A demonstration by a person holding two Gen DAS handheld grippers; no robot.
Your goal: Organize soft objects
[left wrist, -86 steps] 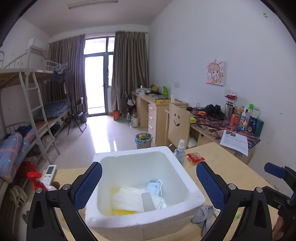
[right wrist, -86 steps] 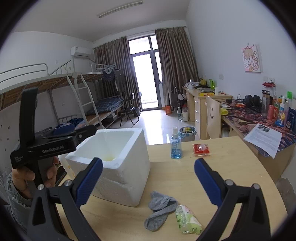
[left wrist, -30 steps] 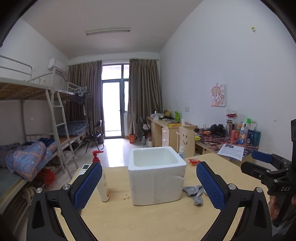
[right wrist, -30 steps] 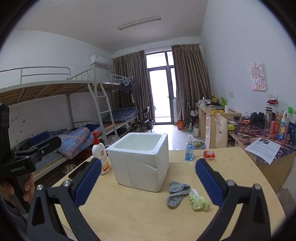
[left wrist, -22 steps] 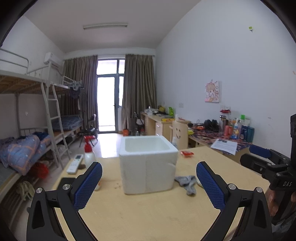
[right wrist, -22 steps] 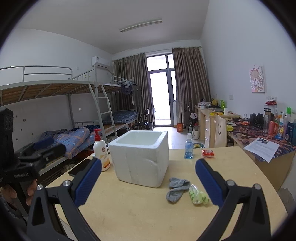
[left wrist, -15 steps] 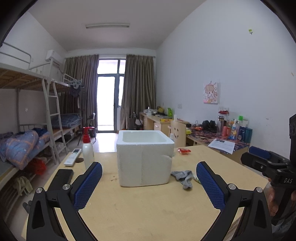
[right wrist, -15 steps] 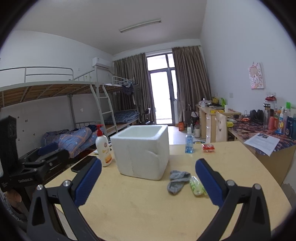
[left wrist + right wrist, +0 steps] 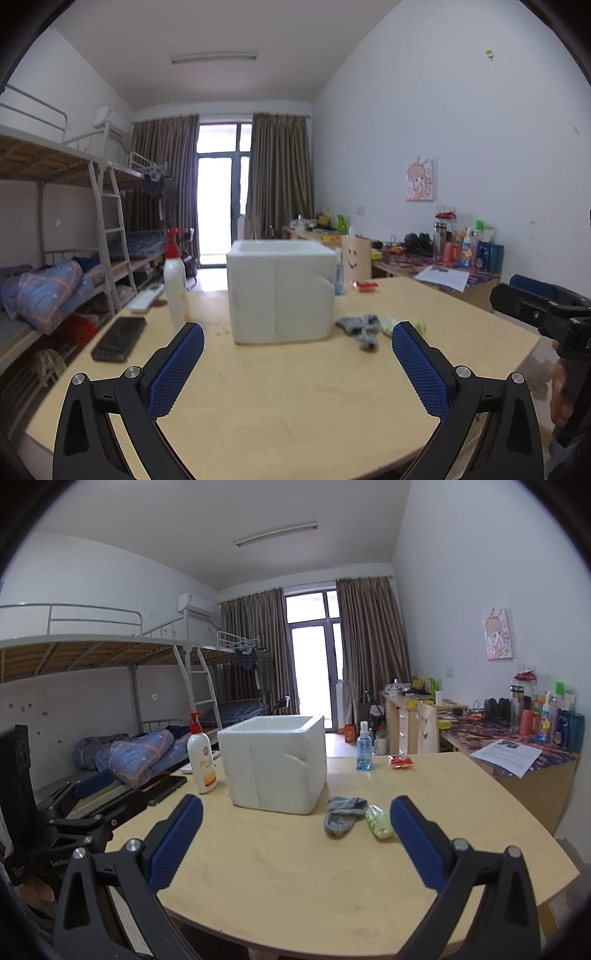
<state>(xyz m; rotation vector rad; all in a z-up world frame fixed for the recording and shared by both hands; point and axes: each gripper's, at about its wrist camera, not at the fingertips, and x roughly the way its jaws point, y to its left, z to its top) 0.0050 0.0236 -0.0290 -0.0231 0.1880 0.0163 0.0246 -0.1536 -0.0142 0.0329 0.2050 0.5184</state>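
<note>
A white foam box [image 9: 280,290] [image 9: 275,762] stands on the wooden table [image 9: 295,398] [image 9: 314,878]. A grey sock [image 9: 362,326] [image 9: 343,814] lies crumpled to the right of the box. A green tissue pack [image 9: 402,325] [image 9: 378,821] lies next to the sock. My left gripper [image 9: 297,363] is open and empty, held back over the near part of the table. My right gripper [image 9: 295,836] is open and empty, also well short of the sock. The box's inside is hidden.
A lotion pump bottle [image 9: 176,284] [image 9: 201,758] stands left of the box. A black phone [image 9: 120,338] and a white remote [image 9: 146,297] lie at the table's left. A blue spray bottle [image 9: 364,751] and a red packet [image 9: 400,761] sit behind. Bunk beds stand left, desks right.
Both grippers have pulled back and lowered from above the foam box to the table's near edge. The box and sock now look farther away. Both stay open.
</note>
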